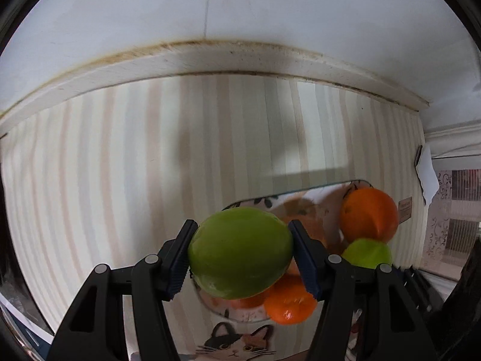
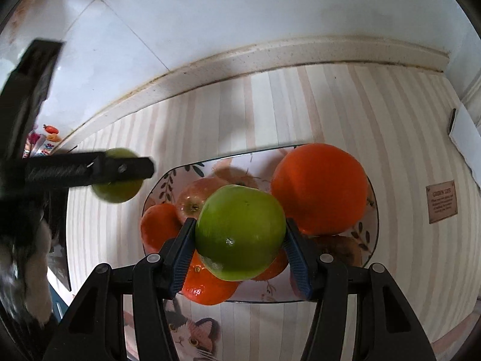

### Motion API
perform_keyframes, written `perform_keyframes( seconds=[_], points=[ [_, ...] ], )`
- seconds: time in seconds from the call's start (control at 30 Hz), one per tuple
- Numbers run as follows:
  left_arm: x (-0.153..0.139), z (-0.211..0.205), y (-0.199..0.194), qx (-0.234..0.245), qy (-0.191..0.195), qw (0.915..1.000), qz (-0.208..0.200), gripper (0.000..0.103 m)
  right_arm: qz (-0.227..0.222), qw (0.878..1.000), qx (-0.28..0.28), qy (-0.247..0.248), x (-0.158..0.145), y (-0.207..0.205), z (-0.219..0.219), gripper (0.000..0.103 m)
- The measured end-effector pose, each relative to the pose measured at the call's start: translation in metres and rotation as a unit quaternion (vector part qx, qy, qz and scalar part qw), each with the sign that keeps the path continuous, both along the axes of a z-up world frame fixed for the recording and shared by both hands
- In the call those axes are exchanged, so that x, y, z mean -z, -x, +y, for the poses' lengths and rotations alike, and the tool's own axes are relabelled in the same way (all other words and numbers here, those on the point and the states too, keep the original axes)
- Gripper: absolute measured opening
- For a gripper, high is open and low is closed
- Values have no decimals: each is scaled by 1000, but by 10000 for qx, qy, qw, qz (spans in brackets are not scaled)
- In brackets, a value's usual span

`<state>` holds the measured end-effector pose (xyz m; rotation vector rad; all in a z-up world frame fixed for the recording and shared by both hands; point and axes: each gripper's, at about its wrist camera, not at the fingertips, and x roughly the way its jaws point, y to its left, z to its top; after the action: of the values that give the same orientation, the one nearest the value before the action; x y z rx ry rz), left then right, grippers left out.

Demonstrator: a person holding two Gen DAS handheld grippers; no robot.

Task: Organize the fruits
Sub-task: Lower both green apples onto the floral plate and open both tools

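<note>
1. Right gripper (image 2: 240, 237) is clamped on a green apple (image 2: 240, 233), held above the patterned plate (image 2: 372, 228).
2. Left gripper (image 1: 240, 255) is clamped on a second green apple (image 1: 240, 252), held near the plate's left edge.
3. Plate is crowded: big orange (image 2: 320, 188), small oranges (image 2: 157, 225), red apple (image 2: 192, 200).
4. Striped tablecloth (image 2: 330, 108) left of and behind the plate lies bare up to the table's white far edge (image 2: 240, 60).
5. Cat print (image 2: 192, 335) sits on the cloth at the near edge.

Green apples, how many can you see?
2. One green apple is squeezed in the left gripper, off to the left of the plate. The other green apple is squeezed in the right gripper above the plate. More could hide under the piled fruit.
</note>
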<state>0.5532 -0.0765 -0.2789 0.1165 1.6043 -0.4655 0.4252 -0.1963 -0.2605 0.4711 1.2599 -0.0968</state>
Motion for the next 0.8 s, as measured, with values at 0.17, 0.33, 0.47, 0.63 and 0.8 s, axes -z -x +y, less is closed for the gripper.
perform_keyframes(
  seconds=[0.17,0.33,0.47,0.63,0.8],
  points=[
    [23,-15,-3,219,-143,9987,443,60,65,9999,89,-35,1,-6,-6,60],
    [35,-17,0,240,-267,9971,673,60,179,9997,144,-117,1,-13,-9,60],
    [35,-21,2,341,-396,9963,681,60,247,9993,199,-214,2,-16,-10,60],
    [31,-29,10,535,-503,9960,515,62,305,9990,168,-266,2,-19,-10,61],
    [19,-35,16,586,-525,9962,381,64,368,9984,174,-404,5,-22,-15,62]
  ],
)
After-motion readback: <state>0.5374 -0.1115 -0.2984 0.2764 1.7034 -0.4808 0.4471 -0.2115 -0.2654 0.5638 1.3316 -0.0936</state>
